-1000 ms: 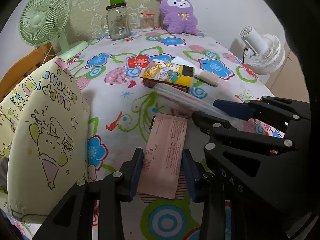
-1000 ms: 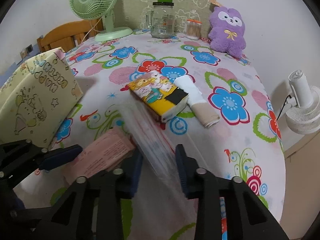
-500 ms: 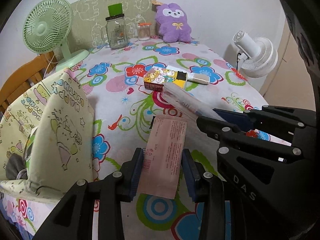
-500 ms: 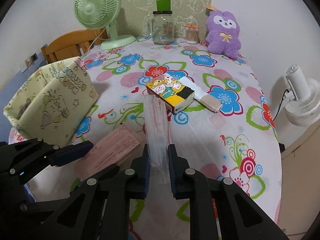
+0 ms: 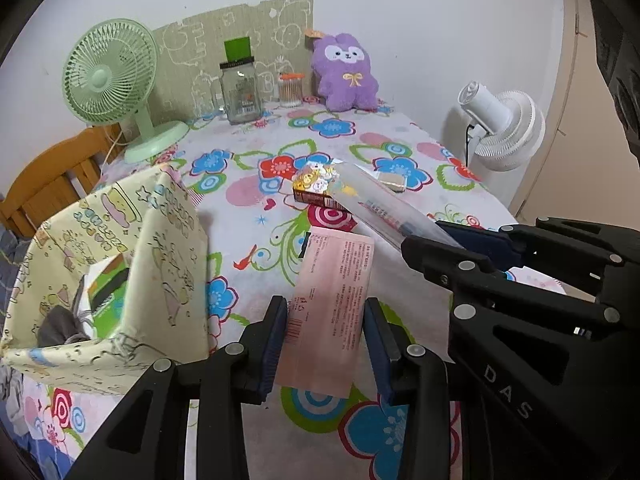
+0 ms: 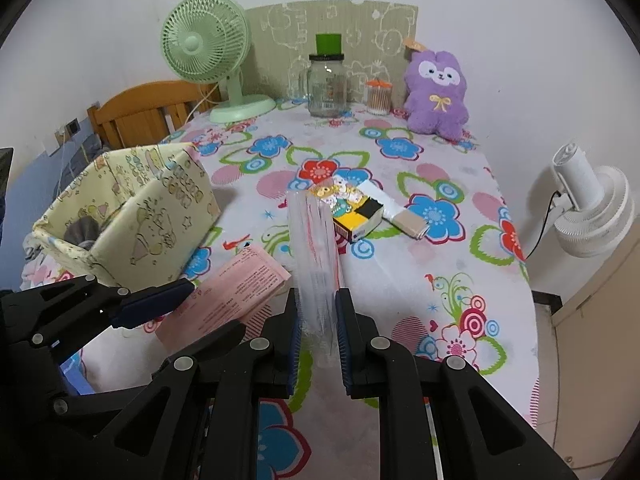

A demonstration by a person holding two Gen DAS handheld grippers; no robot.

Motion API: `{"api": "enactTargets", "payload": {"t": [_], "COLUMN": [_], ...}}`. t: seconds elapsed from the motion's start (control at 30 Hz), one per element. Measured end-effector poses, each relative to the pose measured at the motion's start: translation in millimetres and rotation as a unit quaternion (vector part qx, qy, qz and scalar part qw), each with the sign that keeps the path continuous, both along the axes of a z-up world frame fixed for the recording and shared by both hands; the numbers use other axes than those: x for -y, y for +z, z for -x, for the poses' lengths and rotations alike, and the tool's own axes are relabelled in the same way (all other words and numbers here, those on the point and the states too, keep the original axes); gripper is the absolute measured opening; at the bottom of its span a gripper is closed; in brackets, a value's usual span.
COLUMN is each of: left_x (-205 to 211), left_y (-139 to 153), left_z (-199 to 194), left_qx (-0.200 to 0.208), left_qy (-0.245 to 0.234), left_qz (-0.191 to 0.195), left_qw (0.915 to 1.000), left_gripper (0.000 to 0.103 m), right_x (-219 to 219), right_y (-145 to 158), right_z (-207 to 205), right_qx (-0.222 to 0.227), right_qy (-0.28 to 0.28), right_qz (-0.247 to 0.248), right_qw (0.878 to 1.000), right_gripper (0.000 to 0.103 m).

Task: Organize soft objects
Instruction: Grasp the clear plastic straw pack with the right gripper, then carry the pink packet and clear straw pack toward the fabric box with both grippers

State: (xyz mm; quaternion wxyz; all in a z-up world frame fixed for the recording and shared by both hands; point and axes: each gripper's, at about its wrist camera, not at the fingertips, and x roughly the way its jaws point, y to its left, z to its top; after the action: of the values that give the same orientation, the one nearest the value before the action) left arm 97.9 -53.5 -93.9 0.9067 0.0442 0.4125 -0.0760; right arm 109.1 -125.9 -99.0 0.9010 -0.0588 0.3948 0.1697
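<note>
The fabric storage box (image 5: 120,280) sits open-topped at far left. My left gripper (image 5: 326,340), nearer it, pinches the pink packet (image 5: 332,312) lengthwise; my right gripper (image 6: 317,332) has just closed on the clear plastic sleeve (image 6: 316,248), lifted off the table (image 6: 400,280).

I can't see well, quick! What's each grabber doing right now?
Left gripper: closed on the pink packet.
Right gripper: its jaws have just been closing; now clamped on the clear plastic pack.
</note>
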Motion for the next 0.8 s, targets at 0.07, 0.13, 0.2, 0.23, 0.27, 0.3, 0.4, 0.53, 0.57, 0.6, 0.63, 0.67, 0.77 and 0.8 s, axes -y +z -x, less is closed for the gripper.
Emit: {"api": "enactTargets", "payload": {"t": [0.07, 0.13, 0.2, 0.23, 0.27, 0.3, 0.4, 0.53, 0.57, 0.6, 0.63, 0.67, 0.77, 0.8], "left_x": [-1, 0, 0, 0, 0, 0, -1, -2, -3, -3, -3, -4, -6, -6], "left_y": [5, 11, 15, 18, 21, 24, 33, 43, 46, 48, 52, 55, 64, 66], "left_z": [4, 7, 10, 12, 14, 16, 21, 27, 28, 29, 31, 32, 34, 35], "left_qx": [0.006, 0.013, 0.018, 0.022, 0.025, 0.029, 0.041, 0.051, 0.055, 0.057, 0.061, 0.064, 0.074, 0.078], "left_qy": [0.000, 0.000, 0.000, 0.000, -0.001, -0.001, 0.001, 0.002, 0.002, 0.002, 0.002, 0.002, 0.001, 0.000], "left_qz": [-0.001, -0.002, -0.003, -0.003, -0.003, -0.004, -0.005, -0.002, -0.003, -0.003, -0.001, 0.000, 0.000, 0.000], "left_qw": [1.0000, 0.9999, 0.9998, 0.9997, 0.9997, 0.9996, 0.9991, 0.9987, 0.9985, 0.9983, 0.9981, 0.9980, 0.9972, 0.9970], "left_gripper": [0.039, 0.039, 0.039, 0.039, 0.039, 0.039, 0.039, 0.039, 0.039, 0.039, 0.039, 0.039, 0.039, 0.039], "right_x": [0, 0, 1, 1, 1, 2, 3, 4, 4, 4, 4, 4, 2, 1], "right_y": [6, 11, 17, 20, 22, 25, 34, 45, 48, 50, 53, 56, 67, 70], "right_z": [5, 9, 12, 14, 16, 18, 23, 32, 34, 36, 37, 39, 45, 46], "right_qx": [0.007, 0.012, 0.017, 0.021, 0.023, 0.025, 0.033, 0.045, 0.048, 0.050, 0.051, 0.053, 0.064, 0.067], "right_qy": [-0.001, -0.001, -0.004, -0.005, -0.006, -0.008, -0.014, -0.017, -0.017, -0.017, -0.018, -0.019, -0.018, -0.018], "right_qz": [-0.001, -0.003, -0.005, -0.006, -0.007, -0.008, -0.011, -0.014, -0.015, -0.016, -0.018, -0.022, -0.031, -0.032], "right_qw": [1.000, 1.000, 1.000, 1.000, 1.000, 1.000, 0.999, 0.999, 0.999, 0.998, 0.998, 0.998, 0.997, 0.997], "right_gripper": [0.019, 0.019, 0.019, 0.019, 0.019, 0.019, 0.019, 0.019, 0.019, 0.019, 0.019, 0.019, 0.019, 0.019]}}
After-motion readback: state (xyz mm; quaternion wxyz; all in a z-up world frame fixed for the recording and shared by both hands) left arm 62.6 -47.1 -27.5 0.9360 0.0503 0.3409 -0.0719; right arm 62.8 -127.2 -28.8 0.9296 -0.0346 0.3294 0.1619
